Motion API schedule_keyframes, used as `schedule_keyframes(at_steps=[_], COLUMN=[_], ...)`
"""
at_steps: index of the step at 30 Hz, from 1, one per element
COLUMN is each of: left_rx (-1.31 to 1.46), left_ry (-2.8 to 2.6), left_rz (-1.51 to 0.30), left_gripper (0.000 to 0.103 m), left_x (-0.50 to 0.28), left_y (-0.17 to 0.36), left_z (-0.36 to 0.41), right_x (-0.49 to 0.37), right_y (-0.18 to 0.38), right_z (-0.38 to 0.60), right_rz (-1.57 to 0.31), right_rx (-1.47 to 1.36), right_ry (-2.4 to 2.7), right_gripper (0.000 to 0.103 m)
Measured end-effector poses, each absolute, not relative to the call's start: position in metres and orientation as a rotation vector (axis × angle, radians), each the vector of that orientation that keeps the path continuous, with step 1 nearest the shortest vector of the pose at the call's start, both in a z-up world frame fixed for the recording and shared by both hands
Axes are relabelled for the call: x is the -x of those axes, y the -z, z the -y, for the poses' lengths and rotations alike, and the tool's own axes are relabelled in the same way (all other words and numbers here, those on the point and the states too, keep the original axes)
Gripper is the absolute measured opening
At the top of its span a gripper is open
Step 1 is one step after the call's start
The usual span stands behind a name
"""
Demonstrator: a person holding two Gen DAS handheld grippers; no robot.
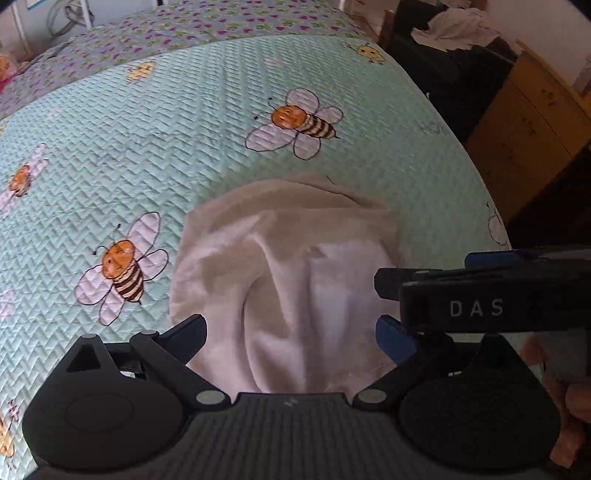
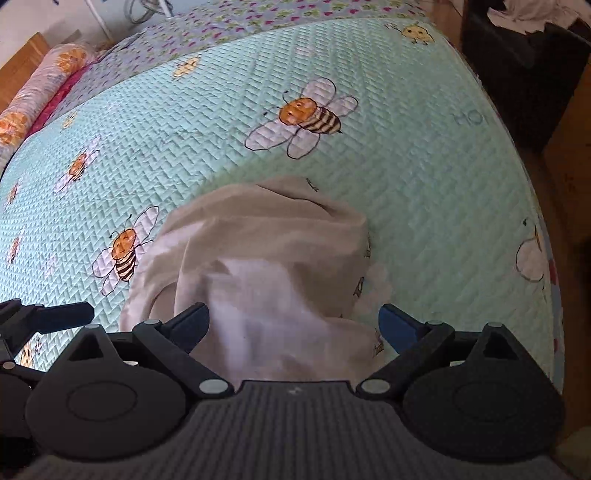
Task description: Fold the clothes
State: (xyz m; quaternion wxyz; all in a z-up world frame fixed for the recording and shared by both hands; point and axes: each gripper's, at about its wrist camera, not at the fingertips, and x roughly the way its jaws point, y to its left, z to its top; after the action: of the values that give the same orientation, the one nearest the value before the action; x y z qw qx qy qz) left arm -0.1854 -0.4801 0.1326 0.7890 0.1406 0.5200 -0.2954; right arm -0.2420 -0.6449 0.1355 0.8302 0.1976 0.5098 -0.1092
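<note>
A crumpled beige-white garment [image 1: 288, 258] lies in a loose heap on the mint quilt with bee prints [image 1: 184, 129]. My left gripper [image 1: 291, 336] hovers over the garment's near edge, its jaws wide apart, and the cloth runs beneath the gap. My right gripper [image 1: 388, 286] comes in from the right, close beside my left one. In the right wrist view the garment [image 2: 258, 258] again lies under my open right gripper [image 2: 293, 325], and a fingertip of my left gripper [image 2: 74, 314] pokes in at the left. Neither gripper pinches any cloth.
The bed's right edge [image 2: 535, 258] drops to a wooden floor. Beyond it stand dark furniture with a pile of white clothes [image 1: 458, 29] and a yellow wooden cabinet [image 1: 528, 110]. A rolled bolster [image 2: 37, 99] lies at the bed's far left. A hand [image 1: 576, 398] shows at the right.
</note>
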Motion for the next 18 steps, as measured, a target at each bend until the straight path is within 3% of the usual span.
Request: schedule_keyframes(at_steps=[2, 4, 11, 12, 14, 15, 18], left_rx=[-0.31, -0.278, -0.249, -0.251, -0.253, -0.254, -0.252], left_ry=[0.662, 0.688, 0.692, 0.69, 0.687, 0.685, 0.678], left_rz=[-1.145, -1.204, -1.224, -1.217, -1.204, -1.198, -1.177], left_gripper=[0.094, 0.08, 0.077, 0.077, 0.076, 0.073, 0.052], left_x=[0.174, 0.161, 0.147, 0.148, 0.15, 0.151, 0.153], left_y=[-0.113, -0.092, -0.06, -0.058, -0.055, -0.054, -0.054], left_z=[0.475, 0.466, 0.466, 0.468, 0.472, 0.473, 0.477], right_x=[0.239, 0.235, 0.227, 0.226, 0.226, 0.227, 0.23], right_y=[-0.121, -0.107, -0.058, -0.053, -0.045, -0.043, -0.043], right_z=[0.643, 0.641, 0.635, 0.635, 0.636, 0.638, 0.639], right_rz=[-1.079, -1.099, -1.143, -1.145, -1.153, -1.152, -1.127], right_rx=[-0.465, -0.492, -0.526, -0.527, -0.555, -0.583, -0.594], right_ry=[0.275, 0.305, 0.356, 0.344, 0.311, 0.295, 0.261], right_gripper=[0.087, 0.074, 0.069, 0.063, 0.033, 0.011, 0.003])
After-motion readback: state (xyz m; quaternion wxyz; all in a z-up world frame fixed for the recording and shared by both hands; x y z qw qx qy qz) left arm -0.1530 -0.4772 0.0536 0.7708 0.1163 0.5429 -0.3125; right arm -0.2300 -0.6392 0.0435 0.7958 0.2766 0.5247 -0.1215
